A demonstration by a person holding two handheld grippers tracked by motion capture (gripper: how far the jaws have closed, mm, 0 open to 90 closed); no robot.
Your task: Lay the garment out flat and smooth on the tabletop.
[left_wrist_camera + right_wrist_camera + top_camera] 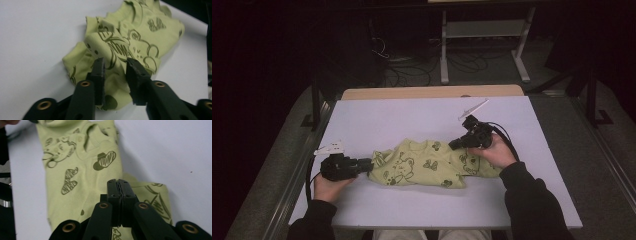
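A light green child's garment (422, 165) with dark bear and heart prints lies crumpled on the white table (412, 115). My left gripper (369, 162) lies low at the garment's left end. In the left gripper view its jaws (115, 67) stand apart, with a fold of the garment (140, 32) lying between and under them and the pads not pressing it. My right gripper (453, 145) hovers over the garment's right part, pointing down and left. In the right gripper view its jaws (118, 182) are closed together above the garment (75, 157), with no cloth visible between the pads.
A wooden board (432, 92) runs along the table's far edge. Beyond it on the dark floor stand a metal frame (482, 30) and loose cables (412, 70). Bare white tabletop surrounds the garment on all sides.
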